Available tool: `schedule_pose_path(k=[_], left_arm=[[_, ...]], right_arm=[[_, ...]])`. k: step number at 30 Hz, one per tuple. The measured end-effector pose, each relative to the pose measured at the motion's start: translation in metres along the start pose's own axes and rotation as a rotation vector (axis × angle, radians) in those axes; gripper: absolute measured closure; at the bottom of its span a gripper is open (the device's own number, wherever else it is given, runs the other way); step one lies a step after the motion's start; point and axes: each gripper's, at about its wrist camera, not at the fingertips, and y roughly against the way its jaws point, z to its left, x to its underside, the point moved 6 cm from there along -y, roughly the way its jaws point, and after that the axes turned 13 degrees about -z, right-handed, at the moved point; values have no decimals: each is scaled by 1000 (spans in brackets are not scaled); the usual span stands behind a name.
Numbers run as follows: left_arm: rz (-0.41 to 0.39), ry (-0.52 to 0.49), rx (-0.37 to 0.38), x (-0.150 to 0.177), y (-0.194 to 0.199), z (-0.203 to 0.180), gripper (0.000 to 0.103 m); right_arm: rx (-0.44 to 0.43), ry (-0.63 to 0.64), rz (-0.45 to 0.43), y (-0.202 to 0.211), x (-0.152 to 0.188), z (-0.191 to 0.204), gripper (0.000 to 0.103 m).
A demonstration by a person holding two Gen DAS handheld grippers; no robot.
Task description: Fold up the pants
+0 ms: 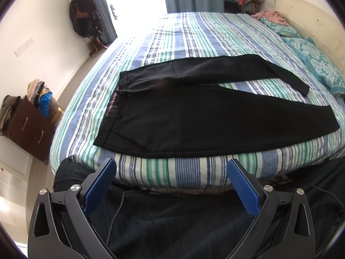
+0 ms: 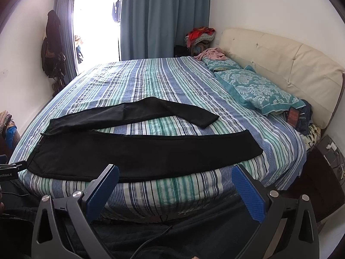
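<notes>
You haven't started folding: the pants (image 1: 194, 112) lie spread on the bed (image 1: 194, 32), legs apart. Both jaws released, empty. Next, probably bring one leg over the other.

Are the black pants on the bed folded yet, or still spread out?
Spread out, unfolded. The black pants lie flat on the striped bed, legs apart with sheet showing between them; neither open claw touches them.

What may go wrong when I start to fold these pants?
1. The pants lie at the bed edge; a pull may drag them off.
2. The legs are spread apart, so the far leg may wrinkle when brought over.
3. Both grippers, left and right, are open below the edge and might catch the sheet.
</notes>
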Motion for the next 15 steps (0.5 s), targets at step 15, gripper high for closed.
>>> schedule_pose_path(k=[15], left_arm=[[10, 13, -1, 4, -1, 3, 1]], right_arm=[[-13, 21, 13, 0, 4, 8, 0]])
